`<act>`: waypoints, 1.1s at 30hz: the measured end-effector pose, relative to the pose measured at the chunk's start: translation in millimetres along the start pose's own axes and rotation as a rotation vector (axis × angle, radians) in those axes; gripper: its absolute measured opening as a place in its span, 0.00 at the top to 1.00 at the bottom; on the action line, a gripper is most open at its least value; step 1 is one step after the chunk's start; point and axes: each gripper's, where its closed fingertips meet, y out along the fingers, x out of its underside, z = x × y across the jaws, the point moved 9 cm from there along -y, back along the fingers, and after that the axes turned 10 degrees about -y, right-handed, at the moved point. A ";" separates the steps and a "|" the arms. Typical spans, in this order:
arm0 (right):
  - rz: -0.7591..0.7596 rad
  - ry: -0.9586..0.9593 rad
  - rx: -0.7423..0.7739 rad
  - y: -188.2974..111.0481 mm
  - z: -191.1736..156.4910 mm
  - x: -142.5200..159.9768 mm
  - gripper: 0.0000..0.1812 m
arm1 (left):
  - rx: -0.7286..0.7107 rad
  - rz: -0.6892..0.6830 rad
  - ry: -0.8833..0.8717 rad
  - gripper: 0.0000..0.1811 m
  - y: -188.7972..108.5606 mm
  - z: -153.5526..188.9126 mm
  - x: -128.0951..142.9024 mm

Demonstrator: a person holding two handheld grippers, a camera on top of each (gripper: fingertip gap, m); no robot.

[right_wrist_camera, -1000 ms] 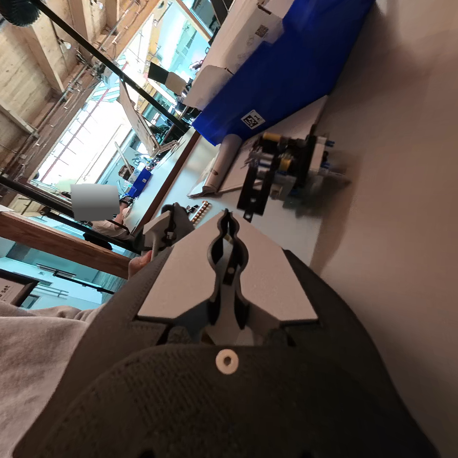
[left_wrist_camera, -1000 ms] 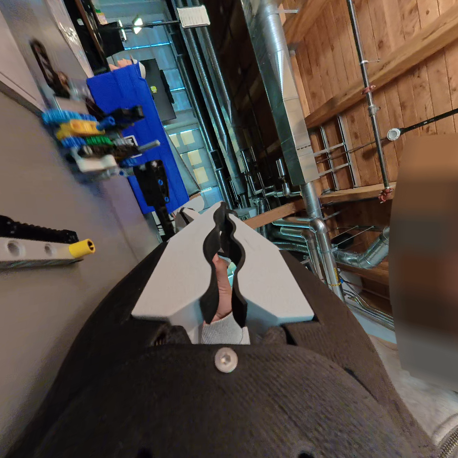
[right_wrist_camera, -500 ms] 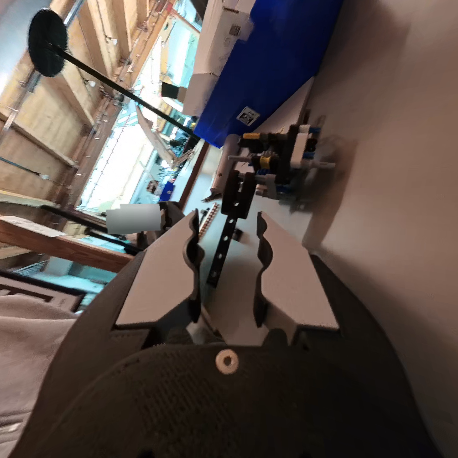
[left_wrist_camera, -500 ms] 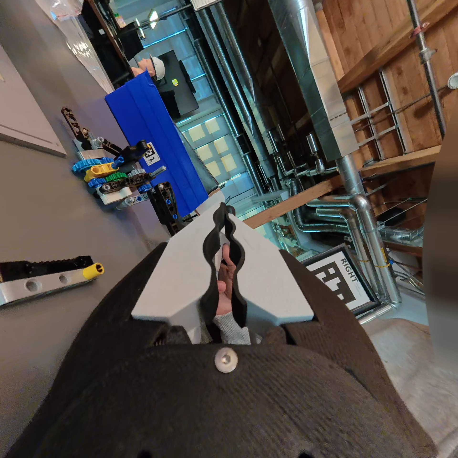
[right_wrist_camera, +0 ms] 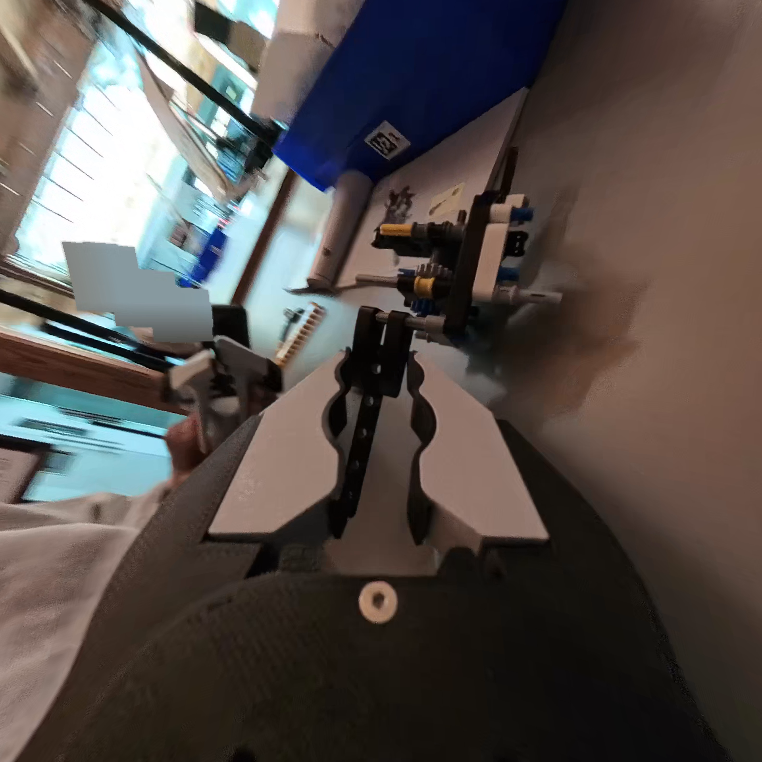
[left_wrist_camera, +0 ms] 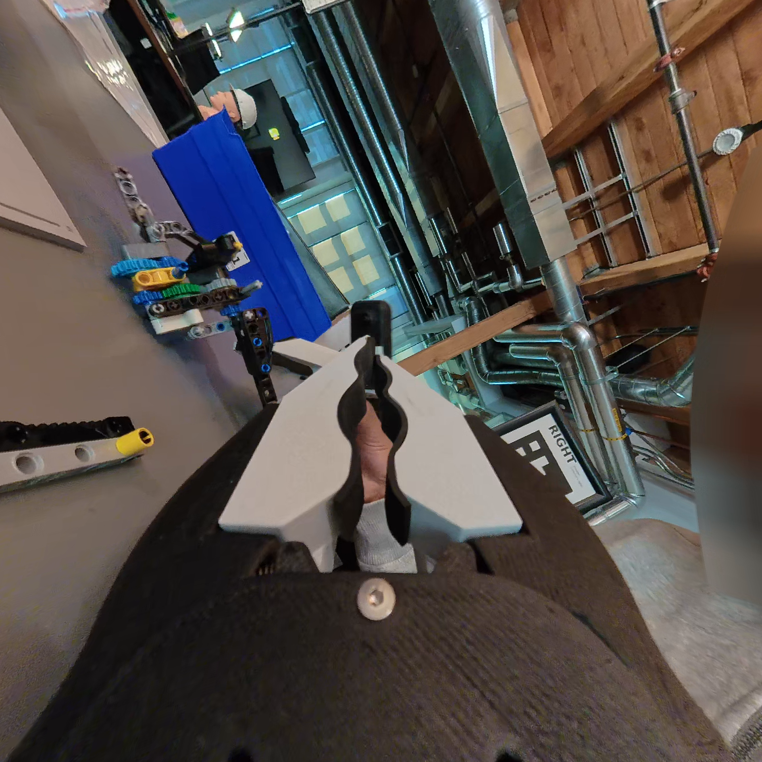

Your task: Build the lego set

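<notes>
The lego model of blue, green and yellow gears on a white and black frame stands on the grey table. A long black beam hangs from its near end. My left gripper is shut and empty, off the table's edge to the right of the model. In the right wrist view the model is just ahead. My right gripper is open, and the black beam runs between its fingers, joined to the model by a grey axle. The view is blurred.
A white beam with a yellow pin and a black toothed rack lies at the left. A blue bin stands behind the model, also in the right wrist view. An instruction booklet and a tan toothed strip lie beyond. Spacing between my two grippers at the tips: around 9 cm.
My right gripper has opened and moved in toward the model, so the black beam now lies between its fingers. My left gripper has stayed shut and turned slightly.
</notes>
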 end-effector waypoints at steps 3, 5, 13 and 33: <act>-0.102 -0.215 0.148 -2.6 -10.7 -4.8 0.86 | -0.021 -0.003 0.017 1.00 -2.5 0.6 -0.7; -0.189 -0.361 0.248 -1.7 -18.5 -5.5 0.86 | -0.036 -0.008 0.021 1.00 -3.8 0.4 -0.9; -0.560 -0.948 0.666 16.0 -48.8 8.3 0.86 | -0.116 -0.016 0.044 1.00 -8.4 -2.8 -1.3; -0.578 -1.174 0.689 19.5 -77.5 44.4 0.83 | -0.311 -0.039 0.183 1.00 -14.5 -6.9 -2.2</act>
